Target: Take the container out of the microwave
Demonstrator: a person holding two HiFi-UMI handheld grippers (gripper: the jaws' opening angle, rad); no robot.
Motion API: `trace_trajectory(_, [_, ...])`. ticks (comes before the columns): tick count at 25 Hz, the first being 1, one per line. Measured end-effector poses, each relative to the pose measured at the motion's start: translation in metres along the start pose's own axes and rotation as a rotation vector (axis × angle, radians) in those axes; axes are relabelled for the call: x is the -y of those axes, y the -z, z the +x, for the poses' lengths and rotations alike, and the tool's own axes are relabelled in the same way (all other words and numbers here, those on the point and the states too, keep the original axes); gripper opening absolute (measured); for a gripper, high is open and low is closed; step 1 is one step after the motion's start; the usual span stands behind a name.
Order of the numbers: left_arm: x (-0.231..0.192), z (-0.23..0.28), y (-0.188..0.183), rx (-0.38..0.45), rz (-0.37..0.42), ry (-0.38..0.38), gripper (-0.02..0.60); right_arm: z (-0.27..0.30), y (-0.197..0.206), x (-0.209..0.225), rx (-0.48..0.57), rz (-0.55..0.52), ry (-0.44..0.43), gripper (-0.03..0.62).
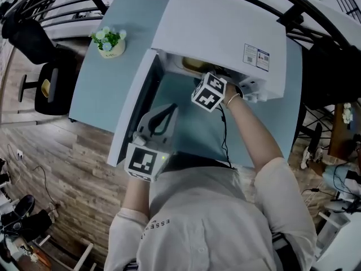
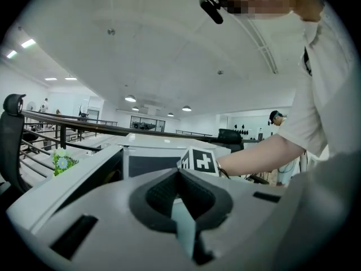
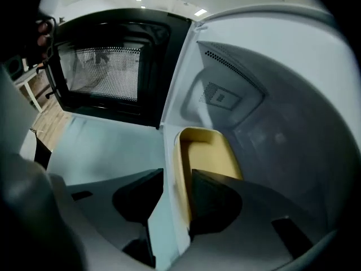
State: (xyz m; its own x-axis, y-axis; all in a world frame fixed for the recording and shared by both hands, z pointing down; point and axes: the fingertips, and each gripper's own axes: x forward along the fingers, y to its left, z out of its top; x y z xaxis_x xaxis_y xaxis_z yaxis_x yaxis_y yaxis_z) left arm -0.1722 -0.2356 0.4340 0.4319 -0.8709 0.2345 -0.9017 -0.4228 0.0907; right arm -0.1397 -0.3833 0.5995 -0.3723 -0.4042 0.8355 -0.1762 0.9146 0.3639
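right tongs [image 3: 177,173] straddle half-hidden container [image 3: 206,151] wall

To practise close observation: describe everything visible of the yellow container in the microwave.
The yellow container is a shallow, open-topped tub with rounded corners, plastic by its look; nothing shows inside it. It sits upright on the floor of the microwave, near the open front. The right claw straddles one side wall, jaws apart, one outside and one inside; contact cannot be told.
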Motion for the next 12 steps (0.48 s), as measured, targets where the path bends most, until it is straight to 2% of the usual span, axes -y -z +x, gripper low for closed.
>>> trace_trajectory(4, [-0.009, -0.006, 0.007, -0.002, 0.026, -0.018, -0.006, 0.009, 0.003, -0.003, -0.023, -0.018, 0.009, 0.144])
trace_trajectory(9, [-0.011, -0.012, 0.005, -0.005, 0.017, -0.026, -0.007, 0.008, 0.002, 0.002, -0.040, -0.050, 0.046, 0.048])
trace_trajectory(12, [-0.007, -0.015, 0.004, -0.006, 0.008, -0.020, -0.006, 0.005, 0.001, 0.002, -0.041, -0.087, 0.055, 0.040])
